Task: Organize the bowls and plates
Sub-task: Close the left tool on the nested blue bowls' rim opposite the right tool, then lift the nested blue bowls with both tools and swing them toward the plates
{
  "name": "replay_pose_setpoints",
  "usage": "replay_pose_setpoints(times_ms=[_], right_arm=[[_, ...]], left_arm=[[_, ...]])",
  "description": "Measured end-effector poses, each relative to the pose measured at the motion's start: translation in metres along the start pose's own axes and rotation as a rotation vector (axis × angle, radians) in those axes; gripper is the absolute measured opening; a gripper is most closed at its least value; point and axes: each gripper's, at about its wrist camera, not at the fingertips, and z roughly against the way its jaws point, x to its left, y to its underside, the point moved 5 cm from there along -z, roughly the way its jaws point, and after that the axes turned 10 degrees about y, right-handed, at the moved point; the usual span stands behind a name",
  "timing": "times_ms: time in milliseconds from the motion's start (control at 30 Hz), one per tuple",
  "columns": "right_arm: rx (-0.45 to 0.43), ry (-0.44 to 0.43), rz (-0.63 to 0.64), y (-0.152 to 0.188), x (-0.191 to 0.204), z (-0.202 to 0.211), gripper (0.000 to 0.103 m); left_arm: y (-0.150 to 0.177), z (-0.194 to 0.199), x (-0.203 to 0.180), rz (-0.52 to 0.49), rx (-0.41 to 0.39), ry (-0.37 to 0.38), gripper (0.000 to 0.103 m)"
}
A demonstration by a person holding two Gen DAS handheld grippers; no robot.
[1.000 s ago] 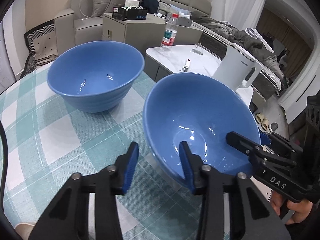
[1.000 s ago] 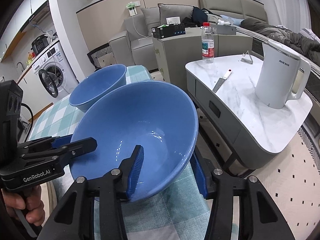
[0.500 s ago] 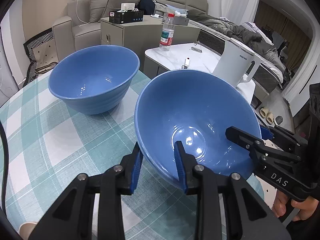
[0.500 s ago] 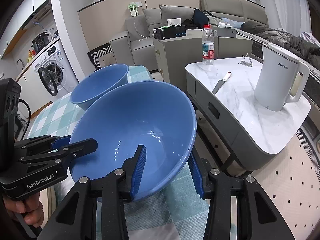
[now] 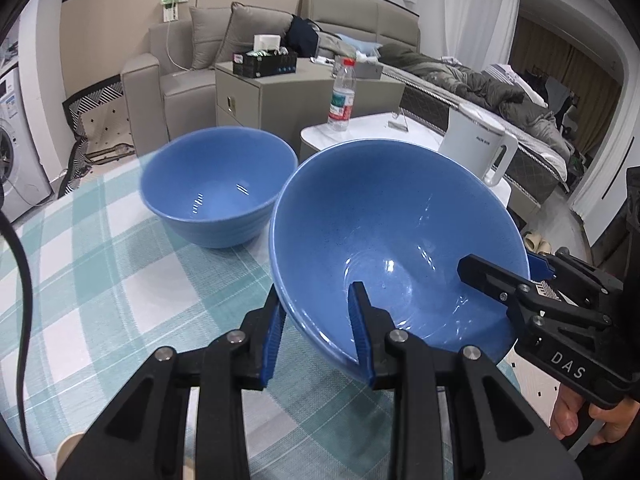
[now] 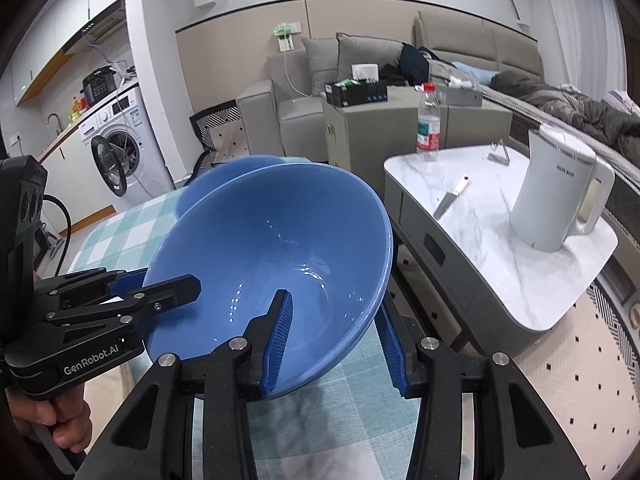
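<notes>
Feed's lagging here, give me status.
Left gripper and right gripper both clamp the tilted bowl rim. Second bowl upright on the table, close behind. Nothing blocking.

The left gripper point(image 5: 316, 328) has its jaws closed across the near rim of the tilted bowl point(image 5: 392, 240) — one finger inside, one outside. The right gripper point(image 6: 332, 340) clamps the opposite rim likewise, each gripper visible in the other's view.

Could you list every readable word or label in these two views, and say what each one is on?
"DAS": right gripper, on its body.
"GenRobot.AI": left gripper, on its body.
White kettle: short dark brand print, too blurred to read.
Water bottle label: too small to read.
Washing machine sticker: unreadable.
</notes>
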Motion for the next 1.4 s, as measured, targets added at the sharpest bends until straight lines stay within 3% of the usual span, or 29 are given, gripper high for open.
replay_pose_setpoints(times_ms=[800, 1133, 1400], right_arm=[[-0.133, -0.167, 0.169, -0.049, 0.133, 0.081, 0.044], [-0.187, -0.200, 0.212, -0.067, 0.159, 0.116, 0.044], [-0.206, -0.211, 0.213, -0.089, 0.158, 0.129, 0.044]], left_arm=[[0.011, 0.135, 0.062, 0.111, -0.184, -0.170, 0.030], [0.006, 0.175, 0.064, 0.117, -0.227, -0.226, 0.030], [-0.011, 0.185, 0.062, 0.115, -0.243, -0.240, 0.030]])
